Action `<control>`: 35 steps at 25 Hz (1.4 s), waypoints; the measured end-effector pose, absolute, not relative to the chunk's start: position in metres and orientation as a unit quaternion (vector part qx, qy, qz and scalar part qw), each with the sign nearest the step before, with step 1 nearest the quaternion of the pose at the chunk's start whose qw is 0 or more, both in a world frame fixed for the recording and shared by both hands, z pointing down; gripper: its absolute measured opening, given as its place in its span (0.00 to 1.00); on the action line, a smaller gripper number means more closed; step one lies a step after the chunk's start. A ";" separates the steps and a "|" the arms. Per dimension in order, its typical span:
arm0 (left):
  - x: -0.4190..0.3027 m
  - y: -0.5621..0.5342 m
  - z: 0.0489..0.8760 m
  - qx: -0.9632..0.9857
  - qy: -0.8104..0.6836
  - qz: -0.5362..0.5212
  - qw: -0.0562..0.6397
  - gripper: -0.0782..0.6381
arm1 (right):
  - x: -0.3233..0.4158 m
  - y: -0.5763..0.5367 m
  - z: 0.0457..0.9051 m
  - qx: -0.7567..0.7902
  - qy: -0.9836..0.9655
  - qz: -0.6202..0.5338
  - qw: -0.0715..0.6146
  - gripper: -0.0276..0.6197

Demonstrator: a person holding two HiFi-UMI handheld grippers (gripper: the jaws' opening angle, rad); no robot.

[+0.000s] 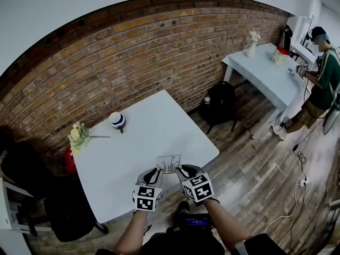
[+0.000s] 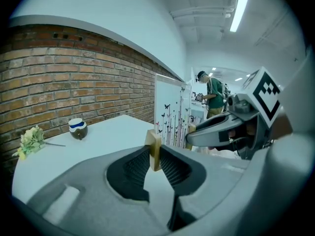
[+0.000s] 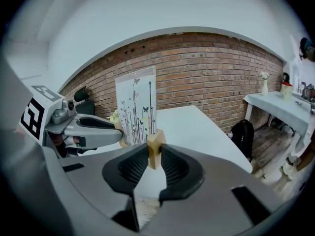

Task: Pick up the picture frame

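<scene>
One upright picture frame (image 1: 169,163) is clamped by left gripper (image 2: 155,152) and right gripper (image 3: 155,154).

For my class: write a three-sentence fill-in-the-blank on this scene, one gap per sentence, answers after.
The left tongs and right tongs both clamp the picture frame, whose print shows stems and ____.
The wall behind the white table is made of ____.
The backpack on the floor is coloured ____.
Missing: butterflies; brick; black.

My head view looks steeply down on the white table (image 1: 141,137); each gripper view rides close behind its jaws, all sharing the picture frame (image 1: 169,163).
</scene>
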State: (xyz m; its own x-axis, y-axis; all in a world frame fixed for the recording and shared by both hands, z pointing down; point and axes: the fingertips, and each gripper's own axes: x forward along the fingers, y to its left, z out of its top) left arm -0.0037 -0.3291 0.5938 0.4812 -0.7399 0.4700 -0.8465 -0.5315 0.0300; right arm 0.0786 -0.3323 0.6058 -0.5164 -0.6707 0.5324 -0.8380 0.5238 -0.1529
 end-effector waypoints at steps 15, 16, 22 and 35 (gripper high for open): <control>-0.042 -0.200 0.605 0.862 -0.442 0.199 0.145 0.21 | 0.041 -0.198 0.614 0.466 -0.831 0.207 0.223 0.18; -0.042 -0.195 0.604 0.863 -0.442 0.198 0.146 0.21 | 0.041 -0.194 0.612 0.467 -0.830 0.206 0.224 0.18; -0.034 -0.176 0.594 0.866 -0.441 0.189 0.142 0.21 | 0.049 -0.174 0.601 0.471 -0.829 0.198 0.228 0.18; 0.014 -0.153 0.592 0.865 -0.441 0.196 0.137 0.21 | 0.097 -0.151 0.601 0.471 -0.830 0.200 0.222 0.17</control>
